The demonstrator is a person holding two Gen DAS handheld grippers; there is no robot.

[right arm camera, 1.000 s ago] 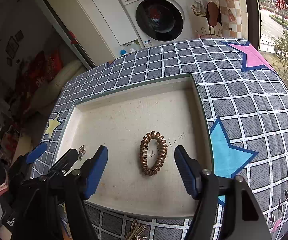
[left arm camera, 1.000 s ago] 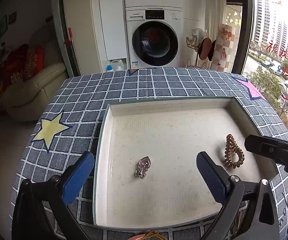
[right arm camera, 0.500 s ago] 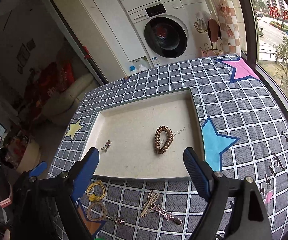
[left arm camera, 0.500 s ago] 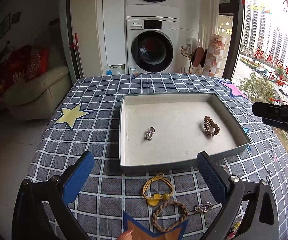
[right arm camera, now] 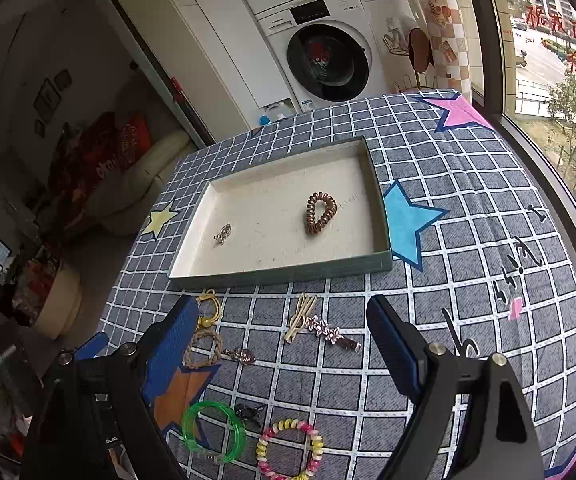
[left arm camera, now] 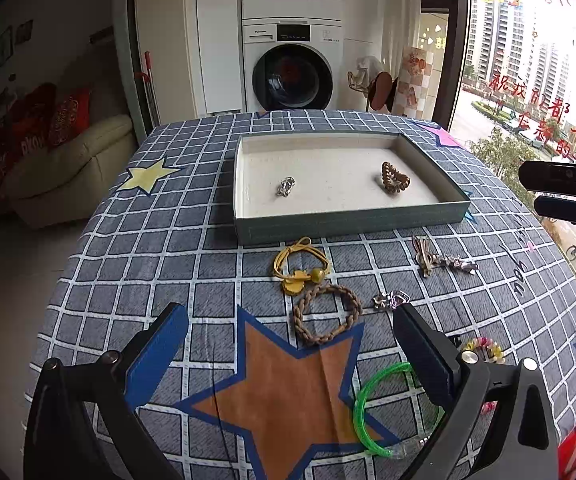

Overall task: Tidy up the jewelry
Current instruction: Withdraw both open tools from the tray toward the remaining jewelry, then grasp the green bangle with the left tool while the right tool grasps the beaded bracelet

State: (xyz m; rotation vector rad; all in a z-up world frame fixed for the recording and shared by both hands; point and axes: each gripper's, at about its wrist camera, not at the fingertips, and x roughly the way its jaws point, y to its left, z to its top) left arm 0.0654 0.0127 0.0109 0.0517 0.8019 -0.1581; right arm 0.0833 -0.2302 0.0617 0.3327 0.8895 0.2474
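The green-walled tray (left arm camera: pixel 348 224) (right arm camera: pixel 279 274) holds a brown coil hair tie (left arm camera: pixel 394 178) (right arm camera: pixel 320 213) and a small silver piece (left arm camera: pixel 285 187) (right arm camera: pixel 222 234). Loose on the checked cloth in front of it lie a yellow hair tie (left arm camera: pixel 300 266) (right arm camera: pixel 209 312), a braided brown bracelet (left arm camera: pixel 352 305) (right arm camera: pixel 217 340), a silver clip (left arm camera: pixel 392 300) (right arm camera: pixel 243 356), a star hairpin (left arm camera: pixel 444 260) (right arm camera: pixel 328 330), a green bangle (left arm camera: pixel 362 408) (right arm camera: pixel 185 428) and a pastel coil bracelet (right arm camera: pixel 288 426). My left gripper (left arm camera: pixel 290 316) hangs open over the braided bracelet, holding nothing. My right gripper (right arm camera: pixel 281 306) is open and empty above the hairpin.
A small black clip (right arm camera: pixel 249 412) lies beside the green bangle. The table's right edge runs along a window (right arm camera: pixel 548 128). A washing machine (left arm camera: pixel 292 76) stands behind the table and a sofa (left arm camera: pixel 71 168) to its left.
Both grippers have drawn back from over the tray toward the near side of the table, so the loose jewelry on the cloth has come into view. The right jaws have widened a little.
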